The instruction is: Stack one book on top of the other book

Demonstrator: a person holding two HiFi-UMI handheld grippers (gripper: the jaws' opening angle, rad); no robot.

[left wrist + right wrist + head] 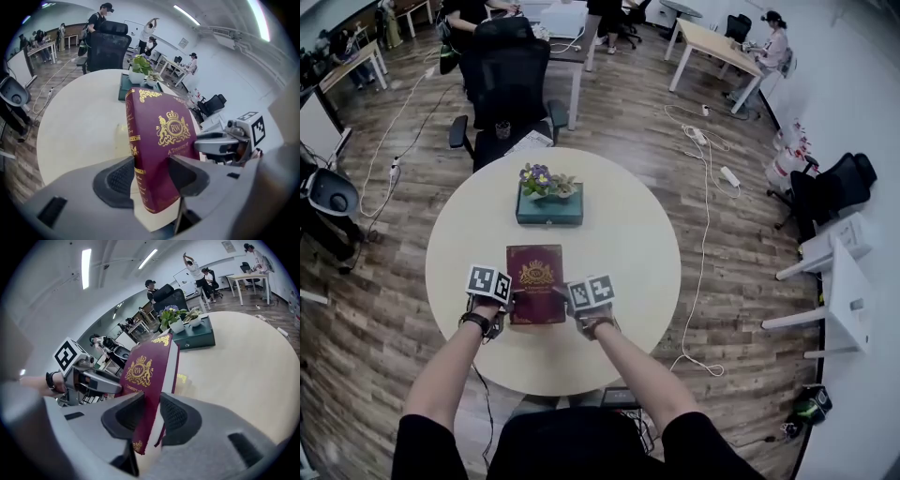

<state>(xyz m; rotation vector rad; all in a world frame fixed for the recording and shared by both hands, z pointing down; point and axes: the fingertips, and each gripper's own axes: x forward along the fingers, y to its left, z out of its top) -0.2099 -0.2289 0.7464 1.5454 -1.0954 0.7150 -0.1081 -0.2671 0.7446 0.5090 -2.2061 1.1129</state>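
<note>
Grip status: the left gripper (150,177) is clamped on the spine edge of the maroon hardcover book with gold crest (161,150). Both of its dark pads press the covers. The right gripper (149,417) is clamped on the opposite, page-edge side of the same book, with its pads closed tight on the cover and page block.

Position: in the head view the maroon book (536,283) lies cover up between the two grippers, over the near part of the round cream table (628,244). The left gripper (500,305) is at the book's left edge and the right gripper (575,305) at its right edge. Both gripper views show table surface beyond and beneath the book, so it appears held clear of the top.

Second item: the teal hardcover book (549,208) lies flat on the far half of the table, well apart from the maroon book. A small potted plant with purple flowers (539,178) stands on its cover.

Surroundings: a black office chair (508,84) stands just beyond the table, on a wood floor.
</note>
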